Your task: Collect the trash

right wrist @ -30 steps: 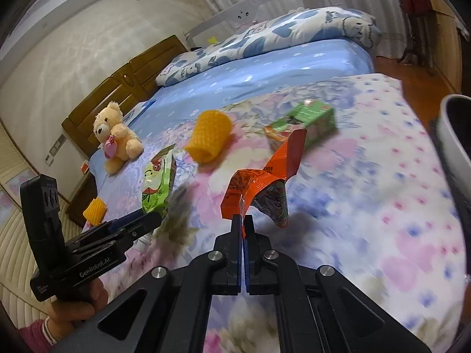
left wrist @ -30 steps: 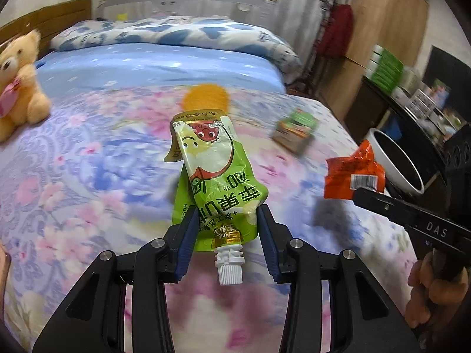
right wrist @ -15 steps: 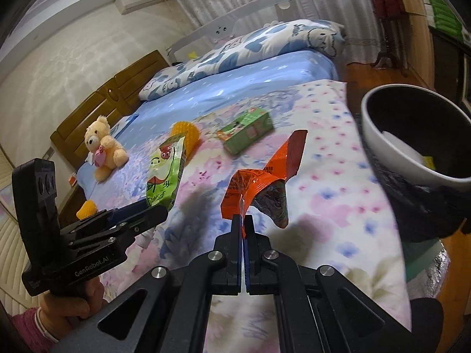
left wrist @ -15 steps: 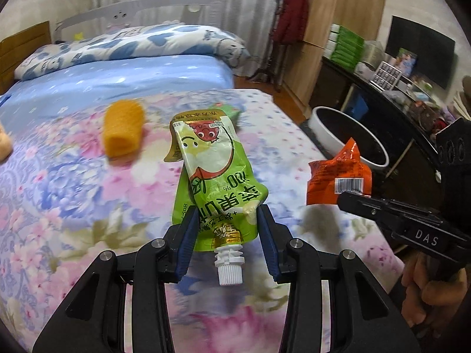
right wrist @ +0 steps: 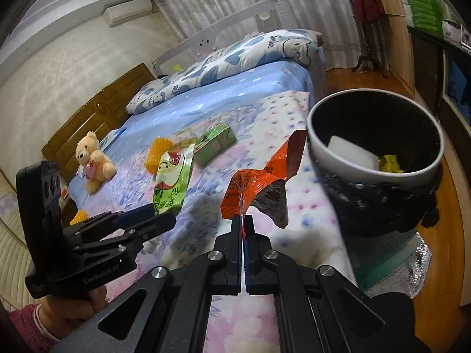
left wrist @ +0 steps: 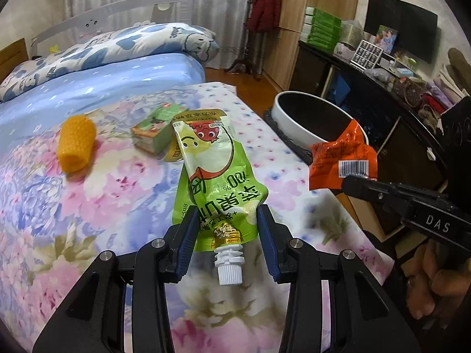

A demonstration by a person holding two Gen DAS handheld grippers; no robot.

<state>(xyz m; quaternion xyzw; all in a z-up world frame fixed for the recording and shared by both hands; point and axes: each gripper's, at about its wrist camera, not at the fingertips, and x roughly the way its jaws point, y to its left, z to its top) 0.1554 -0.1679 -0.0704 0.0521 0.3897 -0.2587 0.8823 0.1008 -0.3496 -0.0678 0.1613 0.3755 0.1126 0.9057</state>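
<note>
While both pieces are lifted off the bed, neither is binned yet: the left gripper (left wrist: 226, 229) clamps the green pouch (left wrist: 216, 176), the right gripper (right wrist: 243, 226) pinches the orange wrapper (right wrist: 259, 182) beside the bin (right wrist: 424, 173). A green carton (left wrist: 156, 133) and yellow roll (left wrist: 76, 144) lie on the bedspread (left wrist: 117, 194), seemingly left to collect

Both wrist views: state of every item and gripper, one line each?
Left gripper: shut on green juice pouch, held off the bed.
Right gripper: shut on torn orange snack wrapper.
White-rimmed trash bin: open, some trash inside.
Green carton: lying on the bed.
Orange bubble-wrap roll: lying on the bed.
</note>
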